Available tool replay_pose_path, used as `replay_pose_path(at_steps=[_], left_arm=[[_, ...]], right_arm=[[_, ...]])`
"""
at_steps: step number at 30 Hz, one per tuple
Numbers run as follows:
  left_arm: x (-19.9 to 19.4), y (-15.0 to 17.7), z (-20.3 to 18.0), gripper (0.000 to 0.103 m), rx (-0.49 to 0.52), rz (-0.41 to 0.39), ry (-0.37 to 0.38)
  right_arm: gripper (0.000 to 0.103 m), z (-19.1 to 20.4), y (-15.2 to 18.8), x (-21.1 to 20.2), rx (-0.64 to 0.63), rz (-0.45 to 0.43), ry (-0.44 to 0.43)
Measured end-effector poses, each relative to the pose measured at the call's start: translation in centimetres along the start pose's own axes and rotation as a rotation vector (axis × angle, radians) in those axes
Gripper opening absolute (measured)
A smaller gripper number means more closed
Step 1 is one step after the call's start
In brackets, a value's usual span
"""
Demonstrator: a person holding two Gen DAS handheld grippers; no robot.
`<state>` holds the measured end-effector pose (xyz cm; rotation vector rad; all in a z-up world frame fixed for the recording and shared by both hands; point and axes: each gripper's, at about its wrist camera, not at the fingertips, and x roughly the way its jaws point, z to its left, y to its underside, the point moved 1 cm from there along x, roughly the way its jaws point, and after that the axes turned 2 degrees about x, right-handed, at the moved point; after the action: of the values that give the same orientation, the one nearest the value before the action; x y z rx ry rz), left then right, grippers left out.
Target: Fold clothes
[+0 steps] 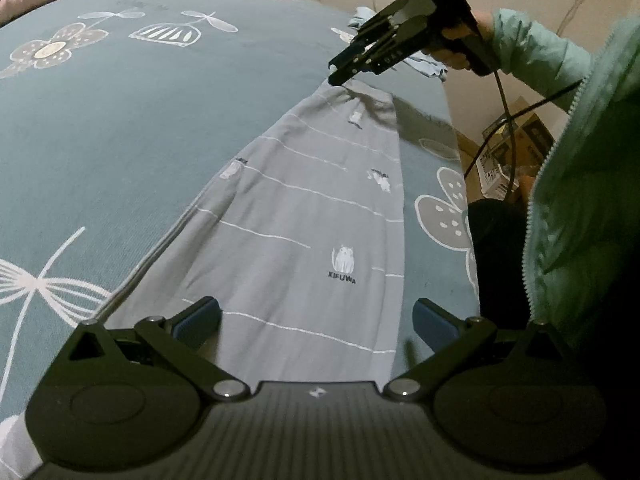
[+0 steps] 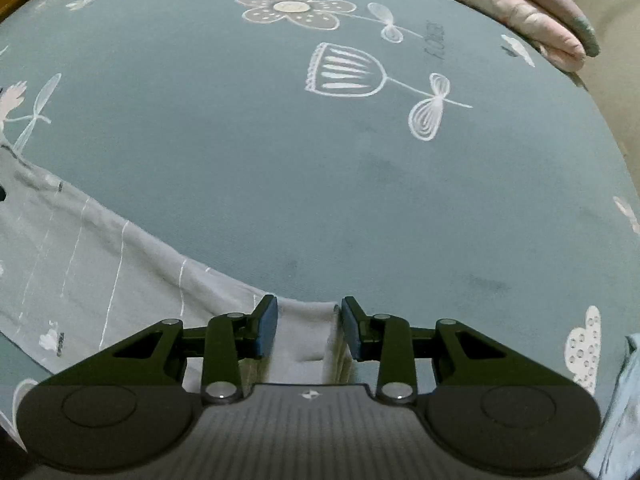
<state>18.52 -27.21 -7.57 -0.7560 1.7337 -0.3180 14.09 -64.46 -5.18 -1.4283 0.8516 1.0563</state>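
A long grey garment [image 1: 304, 208] with thin white lines and small cat prints lies flat along the near edge of the blue flower-print bed sheet [image 1: 140, 140]. My left gripper [image 1: 316, 318] hovers over its wide near end, open wide, with nothing between the blue pads. At the narrow far end my right gripper [image 1: 340, 74] points steeply down. In the right wrist view the garment's end [image 2: 306, 340] sits bunched between the pads of the right gripper [image 2: 308, 328], whose jaws stand partly apart. I see no firm pinch on the cloth.
A pink quilt [image 2: 520, 8] is rolled along the far side of the bed. A light blue cloth [image 2: 624, 400] lies near the right gripper. A person in a mint jacket [image 1: 580, 168] stands at the bed's edge, with boxes [image 1: 524, 132] on the floor.
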Motion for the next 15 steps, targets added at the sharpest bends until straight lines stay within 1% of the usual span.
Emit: replay_pose_path(at_steps=[1, 2, 4, 7, 9, 10, 11, 13, 15], left_arm=[[0.0, 0.0, 0.0, 0.102, -0.001, 0.000, 0.001], [0.0, 0.0, 0.0, 0.102, -0.001, 0.000, 0.001], [0.1, 0.0, -0.1, 0.102, 0.003, 0.001, -0.001], [0.2, 0.0, -0.1, 0.102, 0.003, -0.003, -0.001], [0.2, 0.1, -0.1, 0.102, 0.002, -0.005, 0.001], [0.1, 0.1, -0.1, 0.102, 0.003, -0.004, 0.000], [0.1, 0.1, -0.1, 0.102, 0.003, -0.003, -0.002], [-0.2, 0.1, -0.1, 0.102, -0.005, 0.000, -0.007], [-0.6, -0.1, 0.0, 0.102, -0.026, -0.006, -0.001]], right_arm=[[0.014, 0.0, 0.0, -0.1, 0.007, -0.009, -0.016], [0.010, -0.1, 0.1, -0.2, 0.010, -0.019, -0.025], [0.010, 0.1, 0.1, -0.3, 0.000, -0.027, 0.000], [0.011, -0.7, 0.3, -0.1, 0.029, -0.030, 0.024], [0.018, -1.3, 0.4, 0.4, 0.050, -0.015, 0.051], [0.024, -1.5, 0.4, 0.5, 0.058, -0.012, 0.064], [0.026, -1.6, 0.3, 0.2, 0.068, -0.017, 0.069], [0.026, -1.2, 0.2, -0.6, 0.063, -0.024, 0.098], [0.027, -0.2, 0.1, -1.7, 0.045, -0.040, 0.096]])
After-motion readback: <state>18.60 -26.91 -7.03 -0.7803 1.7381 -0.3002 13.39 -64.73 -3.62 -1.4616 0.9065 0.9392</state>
